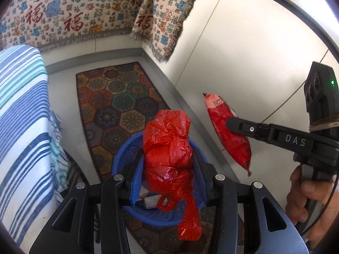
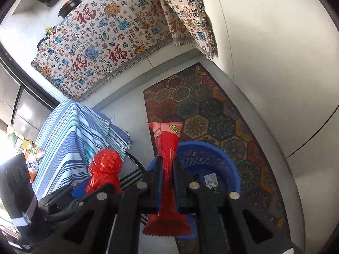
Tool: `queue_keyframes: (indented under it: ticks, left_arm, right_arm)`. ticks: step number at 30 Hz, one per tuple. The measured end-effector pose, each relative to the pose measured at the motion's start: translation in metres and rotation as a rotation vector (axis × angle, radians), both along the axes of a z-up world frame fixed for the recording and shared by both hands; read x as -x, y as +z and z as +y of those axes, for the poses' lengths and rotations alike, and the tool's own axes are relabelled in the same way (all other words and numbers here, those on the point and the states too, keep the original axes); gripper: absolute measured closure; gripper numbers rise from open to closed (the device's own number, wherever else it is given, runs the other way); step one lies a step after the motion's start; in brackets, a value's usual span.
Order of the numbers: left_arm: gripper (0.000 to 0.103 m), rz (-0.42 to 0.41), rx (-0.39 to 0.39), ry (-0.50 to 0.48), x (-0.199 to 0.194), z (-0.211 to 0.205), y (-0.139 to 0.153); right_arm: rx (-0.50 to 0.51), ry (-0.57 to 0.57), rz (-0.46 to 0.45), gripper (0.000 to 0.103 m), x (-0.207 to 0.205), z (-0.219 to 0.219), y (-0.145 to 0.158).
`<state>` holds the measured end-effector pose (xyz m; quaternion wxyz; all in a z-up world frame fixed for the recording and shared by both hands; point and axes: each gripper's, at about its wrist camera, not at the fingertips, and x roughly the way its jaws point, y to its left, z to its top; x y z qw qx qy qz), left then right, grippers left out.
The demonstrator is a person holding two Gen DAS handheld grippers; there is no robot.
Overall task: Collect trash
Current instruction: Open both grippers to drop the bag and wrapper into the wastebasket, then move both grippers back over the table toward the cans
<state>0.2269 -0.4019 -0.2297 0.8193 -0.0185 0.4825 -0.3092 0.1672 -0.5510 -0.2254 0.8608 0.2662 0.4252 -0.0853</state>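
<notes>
My left gripper (image 1: 167, 165) is shut on a knotted red plastic bag (image 1: 167, 148) and holds it above a blue plastic basket (image 1: 127, 154) that stands on the floor rug. The bag also shows in the right wrist view (image 2: 104, 169). My right gripper (image 2: 167, 165) is shut on a red snack wrapper (image 2: 168, 148), held upright beside and above the blue basket (image 2: 214, 160). In the left wrist view the right gripper (image 1: 231, 124) holds the wrapper (image 1: 228, 131) to the right of the basket. Paper scraps lie inside the basket (image 2: 210, 180).
A hexagon-patterned rug (image 1: 118, 101) covers the floor under the basket. A table with a blue striped cloth (image 1: 23, 114) stands at the left, with a can (image 2: 34, 166) on it. A patterned blanket (image 1: 70, 14) hangs on the far wall. A white wall (image 1: 243, 53) is at the right.
</notes>
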Motion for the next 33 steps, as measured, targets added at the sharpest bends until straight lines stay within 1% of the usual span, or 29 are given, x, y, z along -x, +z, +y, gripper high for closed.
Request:
queue_keyframes:
  ticks: [2,4,5,6,7,8,9,10,13,16,17,19,20,21,22,24,27,30,33]
  left_arm:
    - [0.057,0.006,0.001,-0.005,0.000,-0.003,-0.003]
    - [0.052,0.019,0.010,-0.007,-0.002,-0.004,-0.005]
    - [0.044,0.024,0.016,-0.003,-0.007,-0.007,-0.008]
    - [0.034,0.027,0.024,0.002,-0.009,-0.007,-0.009]
    - [0.029,0.030,0.034,0.010,-0.011,-0.007,-0.010]
    - [0.022,0.035,0.047,0.019,-0.012,-0.007,-0.010]
    - [0.019,0.037,0.056,0.022,-0.012,-0.007,-0.010]
    - [0.019,0.039,0.062,0.026,-0.012,-0.007,-0.010]
    - [0.019,0.032,0.062,0.028,-0.011,-0.007,-0.004]
    - [0.019,0.006,0.079,0.031,-0.002,0.003,0.013]
    - [0.019,-0.004,0.086,0.029,0.004,0.009,0.021]
    - [0.017,-0.029,0.091,0.031,0.016,0.024,0.036]
    - [0.013,-0.043,0.086,0.035,0.023,0.032,0.044]
    - [0.011,-0.054,0.081,0.038,0.028,0.040,0.048]
    - [0.010,-0.069,0.069,0.049,0.037,0.052,0.055]
    - [0.008,-0.084,0.044,0.069,0.051,0.074,0.063]
    - [0.007,-0.094,-0.009,0.122,0.073,0.120,0.065]
    - [0.007,-0.099,-0.079,0.199,0.090,0.175,0.058]
    - [0.007,-0.085,-0.136,0.286,0.101,0.227,0.048]
  right_arm:
    - [-0.030,-0.013,-0.001,0.091,0.000,-0.005,-0.003]
    - [-0.059,-0.033,-0.004,0.091,0.001,-0.009,-0.006]
    - [-0.072,-0.043,-0.004,0.090,0.001,-0.012,-0.008]
    - [-0.072,-0.043,-0.004,0.088,0.001,-0.012,-0.008]
    - [-0.083,-0.067,-0.006,0.080,0.003,-0.017,-0.008]
    - [-0.087,-0.078,-0.010,0.074,0.004,-0.018,-0.008]
    - [-0.091,-0.090,-0.018,0.064,0.006,-0.020,-0.007]
    - [-0.091,-0.090,-0.018,0.061,0.006,-0.020,-0.007]
    - [-0.066,-0.107,-0.036,0.061,0.010,-0.022,0.001]
    - [0.002,-0.107,-0.046,0.061,0.011,-0.017,0.012]
    - [0.031,-0.105,-0.049,0.060,0.011,-0.014,0.016]
    - [0.094,-0.104,-0.042,0.048,0.009,-0.005,0.025]
    - [0.094,-0.104,-0.042,0.044,0.009,-0.005,0.025]
    - [0.121,-0.101,-0.033,0.039,0.008,0.000,0.028]
    - [0.150,-0.084,-0.024,0.038,0.004,0.012,0.032]
    - [0.176,-0.059,-0.015,0.038,0.000,0.028,0.034]
    - [0.225,-0.005,-0.032,0.038,-0.005,0.063,0.041]
    - [0.276,0.095,-0.083,0.038,-0.007,0.119,0.048]
    - [0.289,0.217,-0.117,0.038,-0.005,0.181,0.046]
